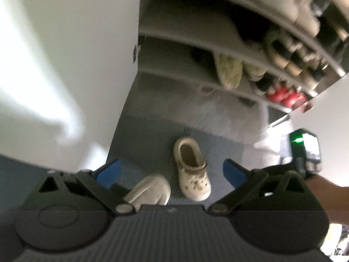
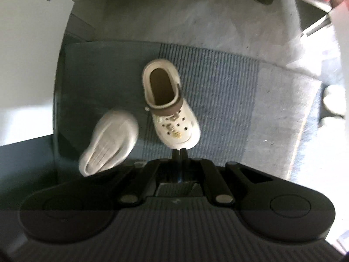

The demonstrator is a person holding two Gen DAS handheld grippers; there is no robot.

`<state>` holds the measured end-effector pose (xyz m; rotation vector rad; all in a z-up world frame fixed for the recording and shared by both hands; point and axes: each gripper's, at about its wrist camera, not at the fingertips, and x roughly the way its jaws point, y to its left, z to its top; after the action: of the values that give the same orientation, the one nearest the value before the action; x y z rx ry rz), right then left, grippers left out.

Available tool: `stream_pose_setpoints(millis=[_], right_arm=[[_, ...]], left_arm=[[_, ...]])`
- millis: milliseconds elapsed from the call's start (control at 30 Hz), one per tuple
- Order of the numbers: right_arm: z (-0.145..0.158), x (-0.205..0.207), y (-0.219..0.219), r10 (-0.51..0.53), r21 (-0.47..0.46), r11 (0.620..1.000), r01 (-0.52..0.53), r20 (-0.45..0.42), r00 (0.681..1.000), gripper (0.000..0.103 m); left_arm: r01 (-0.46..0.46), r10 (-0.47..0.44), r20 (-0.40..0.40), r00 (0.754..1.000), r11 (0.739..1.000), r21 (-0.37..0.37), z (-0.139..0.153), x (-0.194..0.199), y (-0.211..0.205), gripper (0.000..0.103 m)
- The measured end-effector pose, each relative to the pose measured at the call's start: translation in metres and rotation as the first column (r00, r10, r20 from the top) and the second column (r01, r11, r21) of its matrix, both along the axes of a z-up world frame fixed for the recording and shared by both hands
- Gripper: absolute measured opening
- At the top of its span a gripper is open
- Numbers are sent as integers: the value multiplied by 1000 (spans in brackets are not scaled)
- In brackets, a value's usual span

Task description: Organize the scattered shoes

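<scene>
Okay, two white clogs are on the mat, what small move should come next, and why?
Probably lower the left gripper onto the upright clog: its fingers are spread wide with nothing between them, and the clog lies just ahead. The right gripper looks closed and empty. The other clog lies sole-up.

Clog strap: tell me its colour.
Brown, against the white clog; the strap shows best in the right wrist view.

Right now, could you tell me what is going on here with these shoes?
A person holds two grippers over a striped mat. The right gripper is shut, at the toe of an upright white clog. The left gripper hangs open above it. A second clog lies overturned beside it. The shoe rack is behind.
</scene>
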<state>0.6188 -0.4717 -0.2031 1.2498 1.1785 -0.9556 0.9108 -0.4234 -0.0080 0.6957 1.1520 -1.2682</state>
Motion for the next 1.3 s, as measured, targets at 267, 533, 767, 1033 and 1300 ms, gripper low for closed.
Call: stream_pose_setpoints(millis=[267, 533, 767, 1033, 1300], right_arm=[[-46, -3, 5, 148, -34, 989, -144, 225, 963, 5], [-90, 52, 6, 179, -14, 983, -185, 349, 920, 6], [-242, 172, 25, 131, 192, 952, -240, 450, 883, 6], [-312, 260, 83, 318, 254, 839, -482, 490, 812, 5], [-299, 249, 101, 245, 321, 833, -450, 516, 821, 5]], left_arm=[[-332, 333, -75, 940, 943, 24, -28, -10, 31, 101], [-445, 446, -64, 893, 895, 23, -76, 10, 83, 101], [-457, 460, -17, 888, 885, 88, -158, 36, 124, 99], [-422, 420, 42, 906, 905, 54, -174, 54, 125, 99], [-460, 458, 50, 888, 882, 96, -182, 60, 129, 100]])
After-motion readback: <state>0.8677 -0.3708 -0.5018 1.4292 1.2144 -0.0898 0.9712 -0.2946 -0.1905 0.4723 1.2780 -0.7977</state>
